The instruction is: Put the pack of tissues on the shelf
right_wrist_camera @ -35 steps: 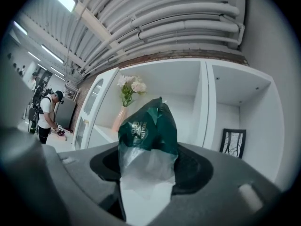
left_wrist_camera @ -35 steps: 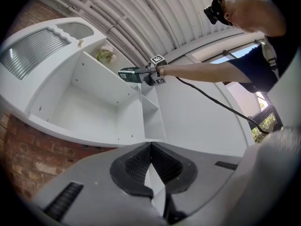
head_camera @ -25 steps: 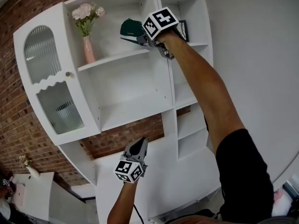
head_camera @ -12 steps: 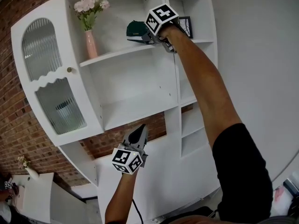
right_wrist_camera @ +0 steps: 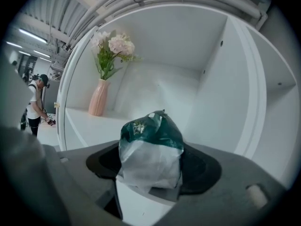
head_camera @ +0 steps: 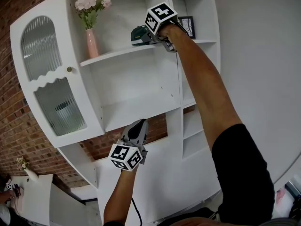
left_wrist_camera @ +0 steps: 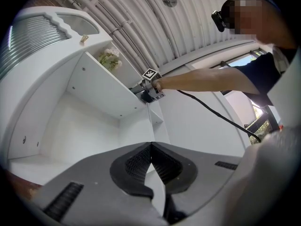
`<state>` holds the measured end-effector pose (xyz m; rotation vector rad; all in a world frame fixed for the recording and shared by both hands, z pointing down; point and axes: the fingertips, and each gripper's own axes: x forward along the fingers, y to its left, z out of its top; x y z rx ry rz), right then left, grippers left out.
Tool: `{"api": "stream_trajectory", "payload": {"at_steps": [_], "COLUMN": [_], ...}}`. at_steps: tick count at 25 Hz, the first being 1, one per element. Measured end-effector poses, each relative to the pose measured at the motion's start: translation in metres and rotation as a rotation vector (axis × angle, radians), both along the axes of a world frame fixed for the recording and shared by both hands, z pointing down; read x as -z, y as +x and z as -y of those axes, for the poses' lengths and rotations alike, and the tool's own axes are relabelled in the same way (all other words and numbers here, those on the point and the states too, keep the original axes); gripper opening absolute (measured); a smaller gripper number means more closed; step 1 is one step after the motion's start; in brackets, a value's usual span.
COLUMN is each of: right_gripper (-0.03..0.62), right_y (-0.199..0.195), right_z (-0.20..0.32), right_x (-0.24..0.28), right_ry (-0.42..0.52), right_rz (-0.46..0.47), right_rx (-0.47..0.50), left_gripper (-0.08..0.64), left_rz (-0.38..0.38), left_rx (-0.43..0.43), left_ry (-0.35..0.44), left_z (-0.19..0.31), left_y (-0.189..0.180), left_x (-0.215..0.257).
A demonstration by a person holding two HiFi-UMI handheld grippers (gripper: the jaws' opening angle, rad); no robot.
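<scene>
The pack of tissues (head_camera: 139,34) (right_wrist_camera: 151,149), green on top and clear white below, rests on the white upper shelf (head_camera: 113,54) (right_wrist_camera: 89,124) near its right wall. My right gripper (head_camera: 149,38) (right_wrist_camera: 151,167) reaches up to it at arm's length. Its jaws are opening, with the pack still between them but the pads no longer squeezing it. My left gripper (head_camera: 138,125) (left_wrist_camera: 151,146) hangs lower, in front of the cabinet's bottom section, shut with nothing in it.
A pink vase of flowers (head_camera: 91,40) (right_wrist_camera: 99,98) stands at the left of the same shelf. A framed picture (head_camera: 187,26) sits in the narrow right column. A ribbed glass door (head_camera: 49,88) closes the left section. A person (right_wrist_camera: 35,102) stands far off.
The pack has gone further in and come down onto the shelf board. The right jaws have widened around it. My left gripper drifted slightly left.
</scene>
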<state>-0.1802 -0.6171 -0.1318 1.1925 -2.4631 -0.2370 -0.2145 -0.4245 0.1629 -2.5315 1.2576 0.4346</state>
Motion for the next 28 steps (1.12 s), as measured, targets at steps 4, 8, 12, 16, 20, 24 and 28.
{"api": "stream_trajectory", "payload": {"at_steps": [4,8,12,16,20,24,28], "right_gripper": [0.362,0.368,0.379,0.426,0.465,0.465,0.453], "right_y": [-0.001,0.002,0.009,0.013,0.013,0.022,0.028], "right_z": [-0.007,-0.018,-0.023,-0.023,-0.03,-0.049,-0.082], "right_x": [0.007,0.02,0.019,0.015,0.023,0.037,0.043], "right_ry": [0.034,0.084,0.121,0.153,0.19,0.237,0.365], "right_rz": [0.034,0.117,0.142,0.146,0.183,0.269,0.321], "right_rx": [0.03,0.068,0.067,0.068,0.117,0.156,0.207], "left_gripper": [-0.003,-0.003,-0.003,-0.003,-0.003,-0.003,-0.003], "left_rz": [-0.006,-0.003,-0.003,-0.003,0.001,-0.006,-0.004], "left_rx": [-0.001,0.0,0.003,-0.01,-0.019,-0.015,-0.016], "left_ry": [0.001,0.004,-0.002,-0.009,-0.014,-0.002,0.009], "left_z": [0.0,0.002,0.007,0.006,0.004,0.001,0.001], "left_y": [0.0,0.0,0.004,0.013,0.017,0.016,0.015], "left_x": [0.0,0.003,0.003,0.0,-0.002,0.0,0.007]}}
